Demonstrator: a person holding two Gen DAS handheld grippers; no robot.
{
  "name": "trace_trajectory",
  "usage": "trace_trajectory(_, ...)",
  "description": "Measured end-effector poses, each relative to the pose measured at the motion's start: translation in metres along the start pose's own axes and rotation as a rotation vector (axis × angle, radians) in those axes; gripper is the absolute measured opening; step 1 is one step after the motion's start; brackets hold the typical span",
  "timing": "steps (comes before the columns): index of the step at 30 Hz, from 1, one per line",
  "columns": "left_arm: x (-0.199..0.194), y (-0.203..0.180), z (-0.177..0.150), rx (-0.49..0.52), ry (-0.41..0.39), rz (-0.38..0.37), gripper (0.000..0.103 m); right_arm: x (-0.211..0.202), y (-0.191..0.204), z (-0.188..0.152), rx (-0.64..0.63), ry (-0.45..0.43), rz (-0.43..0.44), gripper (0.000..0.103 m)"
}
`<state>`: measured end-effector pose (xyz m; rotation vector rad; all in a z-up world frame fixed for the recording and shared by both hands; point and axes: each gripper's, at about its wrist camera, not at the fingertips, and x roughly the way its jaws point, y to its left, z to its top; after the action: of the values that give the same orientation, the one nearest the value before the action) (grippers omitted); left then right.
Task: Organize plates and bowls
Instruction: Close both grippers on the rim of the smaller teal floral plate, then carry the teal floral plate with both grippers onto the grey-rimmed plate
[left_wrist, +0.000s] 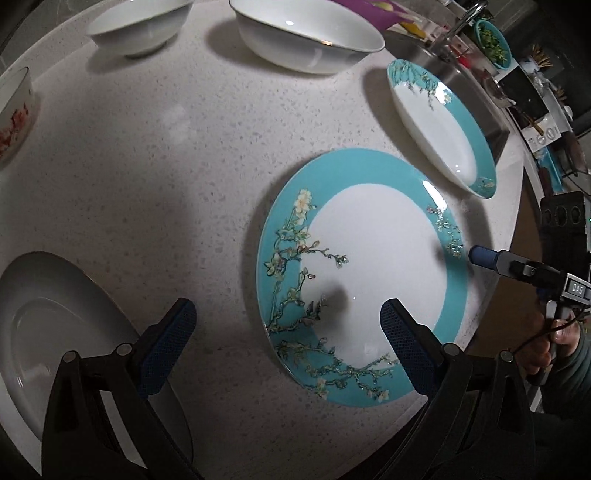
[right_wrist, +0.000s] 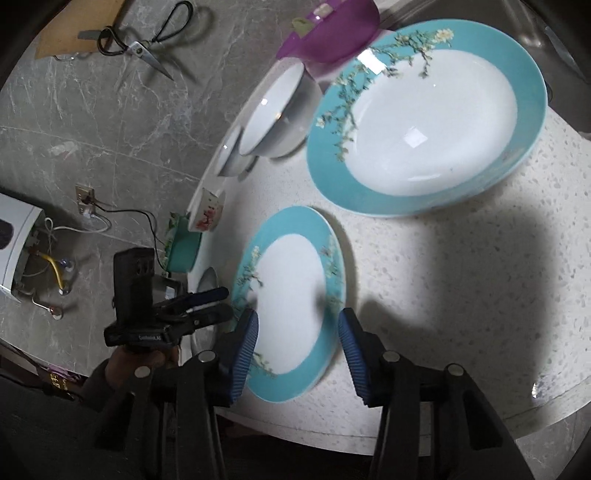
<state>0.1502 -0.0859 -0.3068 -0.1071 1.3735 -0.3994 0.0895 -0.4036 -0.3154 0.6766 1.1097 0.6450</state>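
A flat teal-rimmed floral plate (left_wrist: 376, 266) lies on the white counter; it also shows in the right wrist view (right_wrist: 291, 302). A deeper teal-rimmed plate (left_wrist: 439, 125) sits beyond it, and is large in the right wrist view (right_wrist: 432, 122). My left gripper (left_wrist: 288, 314) is open above the counter, its right finger over the flat plate. My right gripper (right_wrist: 297, 325) is open and empty over the flat plate's near part; it shows at the plate's right rim in the left wrist view (left_wrist: 480, 254). Two white bowls (left_wrist: 306, 37) (left_wrist: 136, 26) stand at the back.
A plain white plate (left_wrist: 55, 332) lies at lower left. A red-flowered bowl (left_wrist: 14, 110) stands at the left edge. A sink (left_wrist: 458, 81) is behind the deep plate. A purple bowl (right_wrist: 328, 33), a teal bowl (right_wrist: 183, 243) and scissors (right_wrist: 144, 40) show in the right wrist view.
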Motion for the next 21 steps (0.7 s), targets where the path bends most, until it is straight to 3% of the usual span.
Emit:
trace_trajectory(6,0.006,-0.001,0.005,0.011,-0.015,-0.014,0.085,0.019,0.001,0.000,0.003,0.035,-0.004,0.050)
trace_trajectory(9,0.006,-0.004,0.008,0.036,-0.029,-0.015,0.066,0.026,0.001,0.000,0.004,0.042,-0.010,0.045)
trace_trajectory(11,0.006,-0.007,0.010,0.051,-0.032,-0.011,0.041,0.026,0.001,0.001,0.008,0.034,-0.013,0.043)
trace_trajectory(13,0.004,-0.004,0.011,0.047,-0.033,0.004,0.036,0.026,0.000,0.001,0.004,0.026,-0.025,0.039)
trace_trajectory(16,0.002,0.003,0.012,0.028,-0.022,0.000,0.024,0.025,-0.006,0.000,0.017,0.036,-0.069,0.017)
trace_trajectory(17,0.002,0.005,0.013,0.027,-0.017,0.002,0.021,0.025,-0.009,0.000,0.024,0.041,-0.085,0.011)
trace_trajectory(21,0.002,0.002,0.014,0.044,-0.014,0.030,0.021,0.026,-0.002,0.000,-0.003,0.052,-0.134,0.011)
